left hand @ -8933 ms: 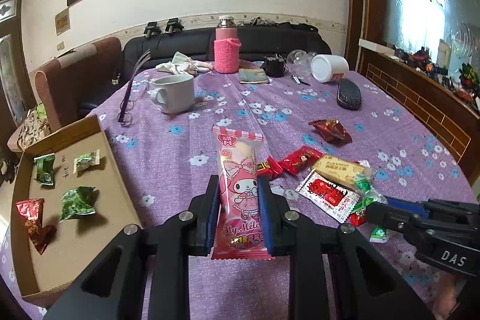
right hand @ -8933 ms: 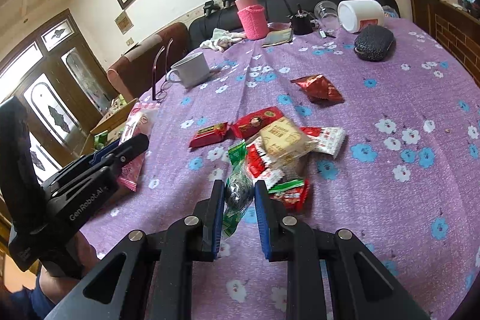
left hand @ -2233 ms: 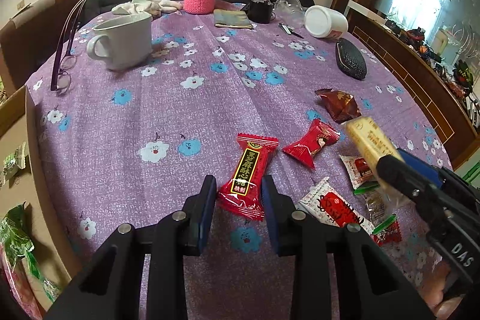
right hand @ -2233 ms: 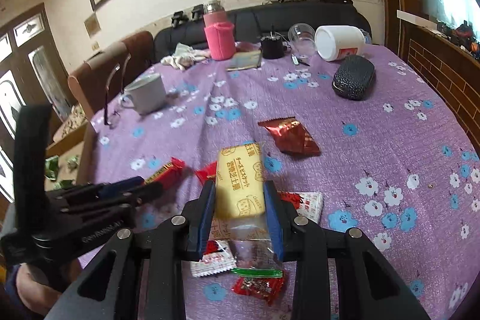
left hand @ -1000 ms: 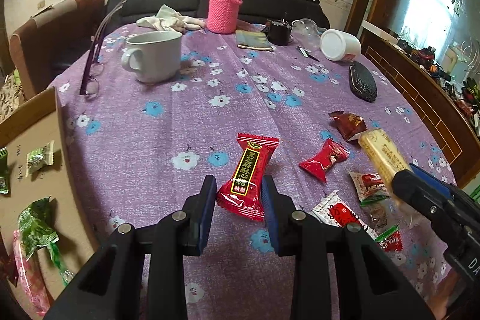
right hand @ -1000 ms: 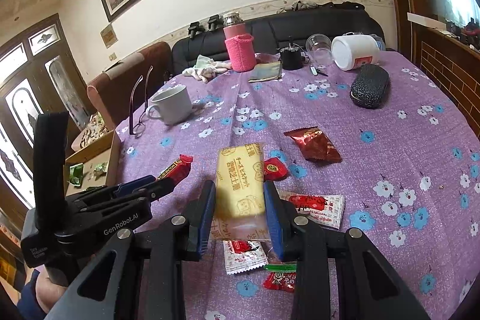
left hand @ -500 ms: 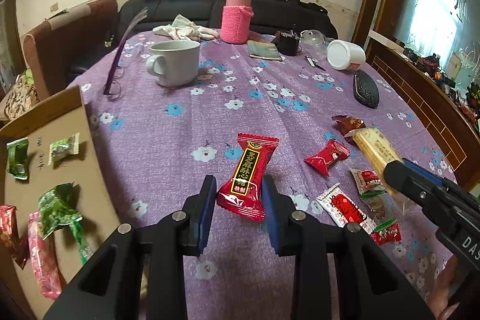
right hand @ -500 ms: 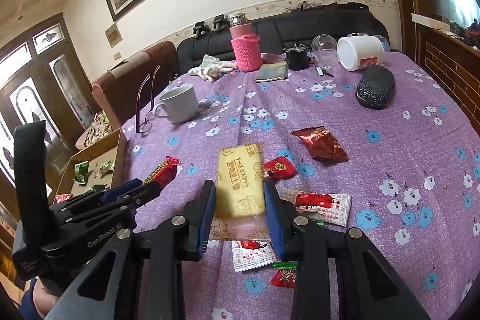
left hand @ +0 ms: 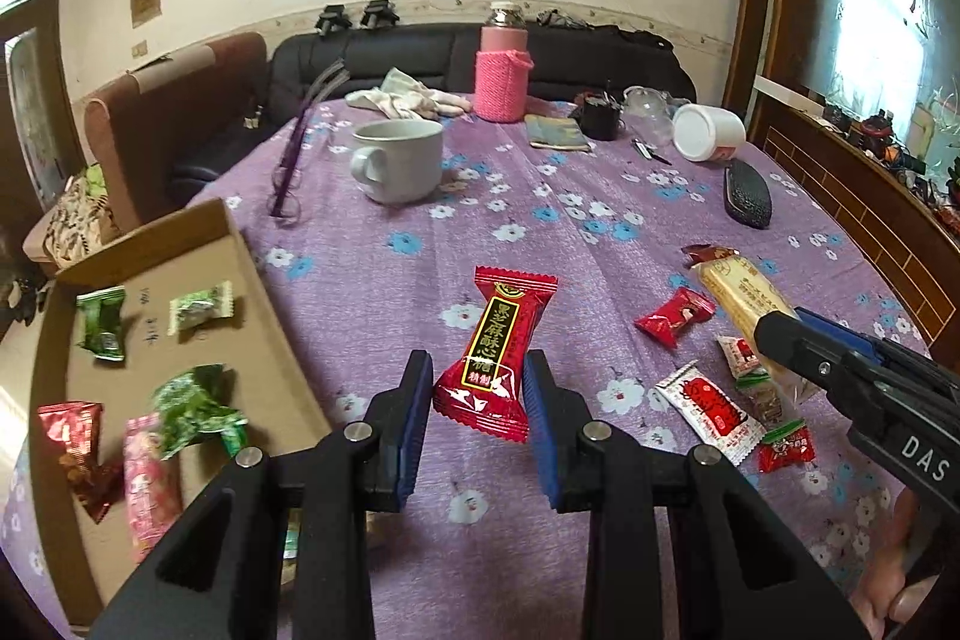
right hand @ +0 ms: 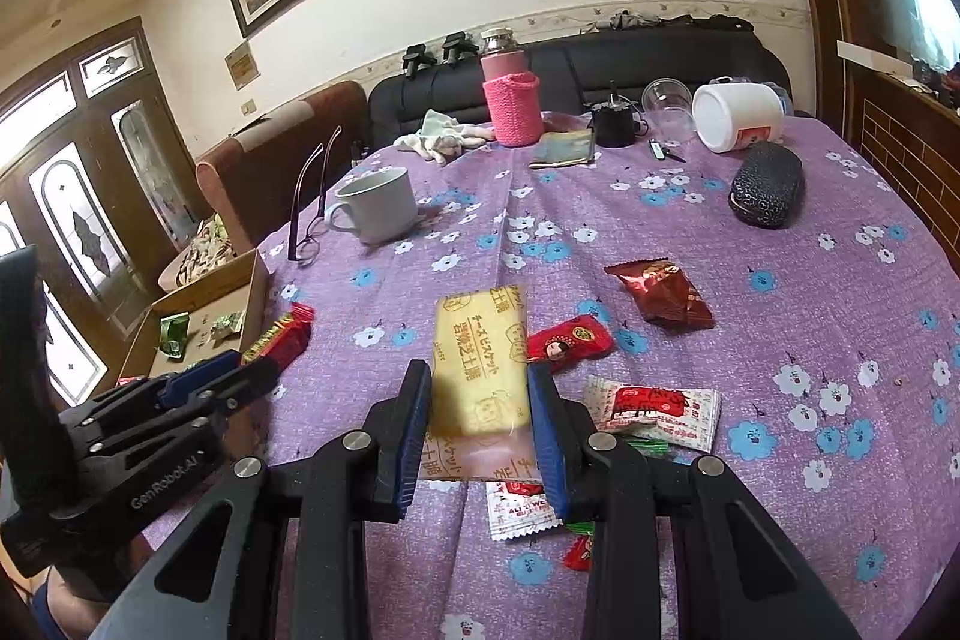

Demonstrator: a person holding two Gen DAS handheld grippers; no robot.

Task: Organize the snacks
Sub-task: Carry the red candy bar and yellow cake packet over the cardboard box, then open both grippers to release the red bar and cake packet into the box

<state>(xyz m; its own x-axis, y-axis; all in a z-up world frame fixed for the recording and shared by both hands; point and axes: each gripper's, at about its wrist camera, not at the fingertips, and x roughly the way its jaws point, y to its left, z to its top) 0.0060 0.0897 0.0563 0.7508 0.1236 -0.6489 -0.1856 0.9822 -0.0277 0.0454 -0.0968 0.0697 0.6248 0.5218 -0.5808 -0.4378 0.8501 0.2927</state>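
Left wrist view is showing my left fingers (left hand: 477,403) clenching the lower end of a red candy (left hand: 495,349), lifted clear of the purple desk (left hand: 372,244), with the cardboard box (left hand: 273,340) just to the left of it. My right fingers (right hand: 479,409) are gripping a yellow biscuit packet (right hand: 480,361) above the loose snacks near the desk's front edge, among them a white and red sachet (right hand: 654,409).

I am judging the step in hand as carrying the candy over the box wall and setting it down. To do it well, I am planning to keep the wrapper high enough to clear the wall, then aim for the bare cardboard in the middle of the floor, away from the green sweets (left hand: 195,406). I am holding only one end, so the free end may swing; a slow, level sweep should be keeping it steady. The biscuit packet should be waiting its turn, so my two tools are not crowding each other.
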